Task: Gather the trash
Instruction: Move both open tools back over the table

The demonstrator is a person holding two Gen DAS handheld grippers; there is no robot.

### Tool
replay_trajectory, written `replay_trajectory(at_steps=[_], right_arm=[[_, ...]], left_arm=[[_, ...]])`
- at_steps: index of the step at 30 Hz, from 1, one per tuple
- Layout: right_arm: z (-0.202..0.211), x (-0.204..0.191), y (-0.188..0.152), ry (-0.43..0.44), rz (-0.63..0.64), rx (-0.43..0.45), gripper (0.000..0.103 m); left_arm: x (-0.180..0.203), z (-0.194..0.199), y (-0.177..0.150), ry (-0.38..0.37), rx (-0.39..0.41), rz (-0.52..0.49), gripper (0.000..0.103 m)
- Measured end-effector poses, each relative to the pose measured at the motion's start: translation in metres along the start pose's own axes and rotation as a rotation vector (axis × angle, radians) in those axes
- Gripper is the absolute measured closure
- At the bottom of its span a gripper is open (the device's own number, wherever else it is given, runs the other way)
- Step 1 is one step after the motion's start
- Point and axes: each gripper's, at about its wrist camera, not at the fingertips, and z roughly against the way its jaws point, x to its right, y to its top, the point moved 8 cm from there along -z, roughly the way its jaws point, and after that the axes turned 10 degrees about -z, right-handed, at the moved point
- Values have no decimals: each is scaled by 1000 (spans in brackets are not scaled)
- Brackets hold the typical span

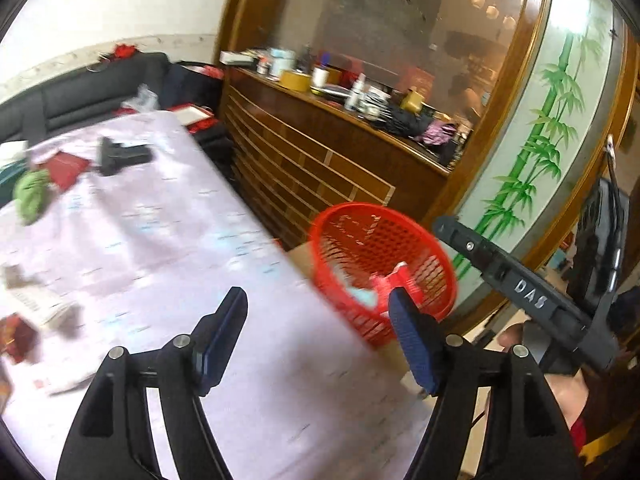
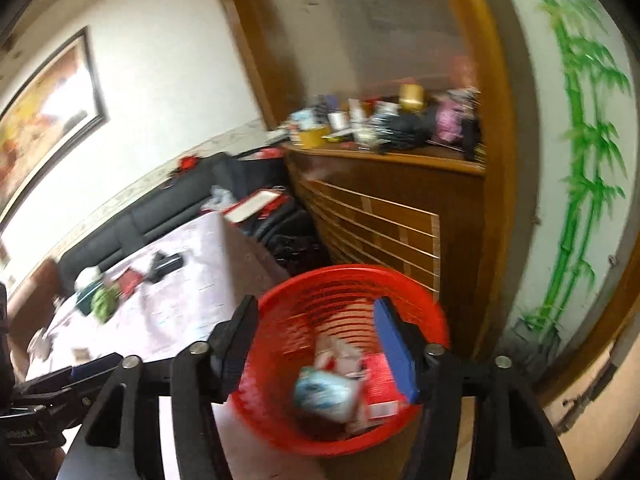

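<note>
A red mesh basket point(image 1: 436, 264) stands off the right edge of the table, with a red box point(image 1: 394, 280) in it. My left gripper point(image 1: 318, 308) hovers open over the pale cloth near that edge, with nothing between its fingers. My right gripper point(image 2: 316, 312) hangs open just above the basket point(image 2: 348, 270). Below it lie a white-and-blue packet point(image 2: 324, 392) and a red box point(image 2: 380, 380), free of the pads. Loose scraps remain on the table: a green crumpled piece point(image 1: 32, 192), a red packet point(image 1: 64, 168) and papers point(image 1: 36, 304).
The table point(image 1: 168, 264) wears a pale pink cloth; a black object point(image 1: 120, 156) lies at its far end. A dark sofa point(image 1: 88, 88) runs behind it. A wooden cabinet point(image 1: 320, 160) crowded with bottles stands behind the basket, beside a bamboo-painted panel point(image 1: 556, 120).
</note>
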Motion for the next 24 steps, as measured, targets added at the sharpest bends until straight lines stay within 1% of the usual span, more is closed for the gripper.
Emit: replay_trajectory(at_steps=[2, 3, 4, 6, 7, 8, 11, 16, 17, 18, 20, 22, 23, 24], right_arm=[[4, -23, -10, 54, 23, -18, 37], [6, -40, -19, 113, 30, -47, 37], [5, -49, -24, 140, 33, -66, 37], [2, -80, -44, 212, 45, -131, 37], [0, -90, -51, 234, 54, -155, 37], [-2, -109, -65, 271, 76, -199, 37], [-8, -149, -100, 334, 129, -292, 37], [-20, -208, -153, 392, 232, -423, 37], [-22, -215, -158, 398, 244, -439, 37], [-25, -226, -165, 406, 263, -459, 37], [-30, -241, -173, 417, 289, -485, 37], [-38, -256, -179, 431, 316, -511, 37], [-45, -264, -185, 427, 335, -536, 37], [-48, -270, -189, 428, 343, -552, 37]], left_arm=[[-18, 19, -14, 29, -3, 15, 31], [-28, 29, -22, 35, -6, 26, 31], [-39, 39, -32, 43, -13, 39, 31], [-61, 57, -48, 67, -20, 61, 31], [-78, 70, -59, 90, -20, 79, 31], [-88, 78, -64, 104, -19, 90, 31], [-139, 110, -91, 175, -21, 147, 31], [-229, 155, -130, 280, -33, 293, 31], [-248, 162, -138, 295, -35, 320, 31], [-259, 166, -141, 306, -37, 332, 31], [-290, 172, -154, 355, -58, 368, 31], [-315, 171, -163, 350, -72, 383, 31], [-328, 170, -167, 376, -80, 397, 31], [-333, 168, -170, 384, -82, 399, 31]])
